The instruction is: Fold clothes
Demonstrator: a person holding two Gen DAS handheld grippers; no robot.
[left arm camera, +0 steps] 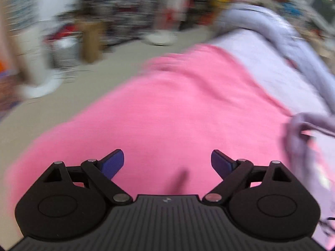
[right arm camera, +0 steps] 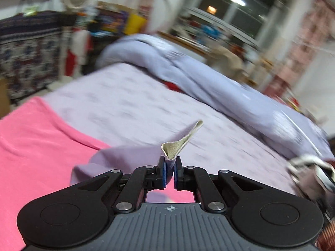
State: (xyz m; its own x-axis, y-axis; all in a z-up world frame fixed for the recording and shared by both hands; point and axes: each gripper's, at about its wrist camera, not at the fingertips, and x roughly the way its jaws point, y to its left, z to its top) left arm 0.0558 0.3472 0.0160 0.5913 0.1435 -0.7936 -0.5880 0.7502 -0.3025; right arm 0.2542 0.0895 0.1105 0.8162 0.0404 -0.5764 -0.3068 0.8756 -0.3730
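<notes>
Left wrist view: the left claw (left arm camera: 167, 163) stands wide open above a pink garment (left arm camera: 167, 113), its two blue pads (left arm camera: 114, 164) well apart with nothing between them. The pink garment lies spread flat and fills the middle of this view; beyond it, to the upper right, a pale lilac bedsheet (left arm camera: 261, 58) is visible, and a bunched lavender blanket (left arm camera: 293, 39) lies along the sheet's far edge. At the right edge a lifted piece of lilac cloth (left arm camera: 301, 129) hangs over the pink garment. The room behind is too blurred to read. Right wrist view: the right claw (right arm camera: 170, 174) is closed on a fold of the lilac cloth (right arm camera: 125, 159), with the pads pressed against the fabric on both sides. A pale, cream-coloured tip of the pinched cloth (right arm camera: 182, 140) sticks up beyond the pads, and the rest trails down to the left, over the edge of the pink garment (right arm camera: 37, 138). The bedsheet (right arm camera: 129, 104) fills the centre and the blanket (right arm camera: 209, 79) lies heaped along its far side. A dark window (right arm camera: 240, 6) shows at the upper right
</notes>
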